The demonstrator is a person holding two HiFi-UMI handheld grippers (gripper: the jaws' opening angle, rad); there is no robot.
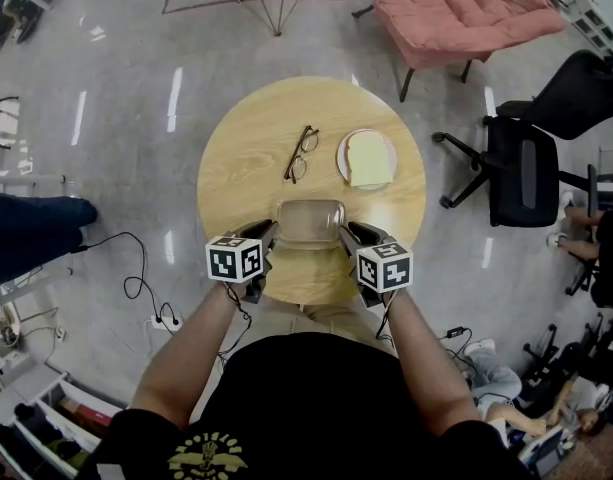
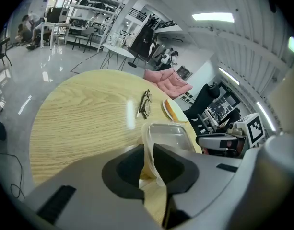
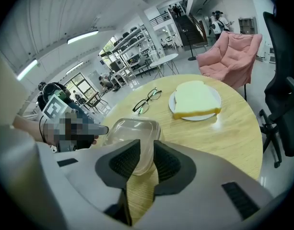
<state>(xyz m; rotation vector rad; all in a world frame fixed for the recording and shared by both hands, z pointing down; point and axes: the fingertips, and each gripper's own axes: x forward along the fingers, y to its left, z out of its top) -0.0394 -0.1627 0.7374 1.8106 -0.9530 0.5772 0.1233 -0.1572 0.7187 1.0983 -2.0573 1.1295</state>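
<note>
Left tool (image 2: 147,161) and right tool (image 3: 143,159) each pinch opposite rims of the clear container (image 1: 309,221), likely light, flimsy, slippery.

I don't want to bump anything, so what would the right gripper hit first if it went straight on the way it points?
The clear container: the right gripper has its jaws closed on the container's wall. Past it, the left gripper probably lies in line, though depth is unclear.

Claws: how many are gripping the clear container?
2. The left claw is shut on the left rim of the clear container. The right claw is shut on its right rim. The container sits at the near edge of the table. Neither claw is hidden.
</note>
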